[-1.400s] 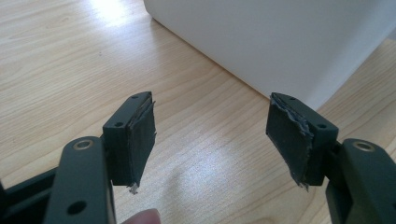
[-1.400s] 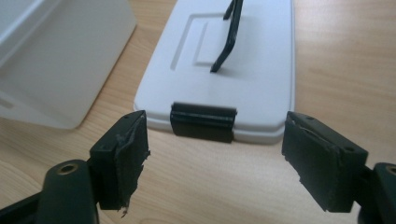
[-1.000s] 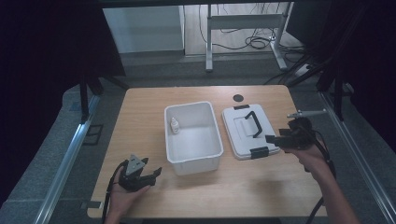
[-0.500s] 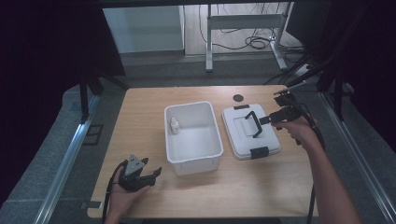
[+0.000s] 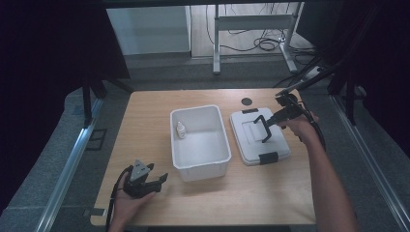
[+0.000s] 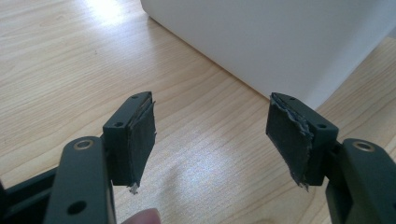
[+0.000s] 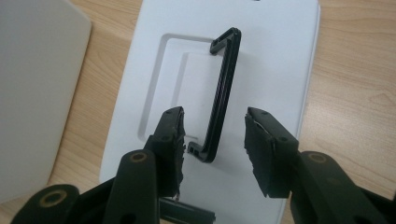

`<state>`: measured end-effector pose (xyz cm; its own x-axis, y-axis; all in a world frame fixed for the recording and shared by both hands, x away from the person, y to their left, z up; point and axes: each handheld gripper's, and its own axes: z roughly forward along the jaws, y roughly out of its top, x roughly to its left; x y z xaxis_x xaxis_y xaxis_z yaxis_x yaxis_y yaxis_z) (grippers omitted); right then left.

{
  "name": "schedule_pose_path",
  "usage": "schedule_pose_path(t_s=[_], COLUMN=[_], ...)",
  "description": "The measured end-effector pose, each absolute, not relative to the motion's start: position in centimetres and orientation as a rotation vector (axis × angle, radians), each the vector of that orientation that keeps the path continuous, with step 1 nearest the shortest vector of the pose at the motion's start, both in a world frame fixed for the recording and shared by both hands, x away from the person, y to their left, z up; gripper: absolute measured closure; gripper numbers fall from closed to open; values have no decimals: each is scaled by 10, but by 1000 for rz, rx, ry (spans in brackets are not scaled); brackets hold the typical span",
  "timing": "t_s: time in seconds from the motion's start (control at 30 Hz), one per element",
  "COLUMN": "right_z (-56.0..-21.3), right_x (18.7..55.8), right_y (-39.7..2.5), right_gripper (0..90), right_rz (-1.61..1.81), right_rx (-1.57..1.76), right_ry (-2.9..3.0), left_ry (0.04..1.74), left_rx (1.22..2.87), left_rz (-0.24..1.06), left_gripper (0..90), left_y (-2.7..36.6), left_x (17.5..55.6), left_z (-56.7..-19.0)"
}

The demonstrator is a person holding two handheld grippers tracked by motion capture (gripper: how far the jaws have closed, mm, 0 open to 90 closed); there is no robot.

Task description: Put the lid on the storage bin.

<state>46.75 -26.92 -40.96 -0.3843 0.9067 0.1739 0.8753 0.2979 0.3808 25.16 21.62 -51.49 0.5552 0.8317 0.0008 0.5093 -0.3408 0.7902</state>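
1. On the right half of the wooden surface lies a white lid, flat, just beside the open white bin and apart from it.
2. A black handle stands raised from the recessed middle of the lid, and black clips sit at the lid's near and far ends.
3. The right tongs hover over the lid with the jaws spread wide, one on each side of the handle's near end; the pads do not press it.
4. From the high view, the right tongs come in from the lid's right side, the person's hand behind them and a cable trailing off.
5. The left tongs rest low at the near left of the surface, close to the bin's near corner, jaws wide apart and holding nothing.
6. From the left gripper view, the left tongs point at the bin's white wall, with bare wood between the torn pads.
7. Inside the bin, a small white bottle stands upright against the left wall.
8. A dark round disc lies on the surface beyond the lid.
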Motion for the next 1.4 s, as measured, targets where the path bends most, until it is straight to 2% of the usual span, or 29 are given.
schedule_pose_path(t_s=[0.3, 0.53, 0.73, 0.87, 1.0, 1.4], right_z=[-431, -444, -455, -463, -465, -450], right_x=[485, 493, 497, 499, 500, 496], right_y=[-263, -260, -259, -258, -260, -258], right_gripper=[600, 659, 674, 749, 816, 848], right_rz=[585, 587, 565, 558, 580, 605], right_rx=[1739, 1778, 1822, 1848, 1927, 1967], right_ry=[2489, 2502, 2509, 2515, 2491, 2458], left_ry=[1076, 1075, 1075, 1074, 1076, 1075], left_rx=[2010, 2014, 2015, 2018, 2016, 2017], left_rz=[534, 532, 533, 533, 532, 532], left_gripper=[330, 330, 330, 330, 331, 332], left_y=[217, 217, 217, 216, 217, 217], left_x=[251, 251, 251, 251, 251, 251], left_z=[-514, -515, -515, -515, -515, -515])
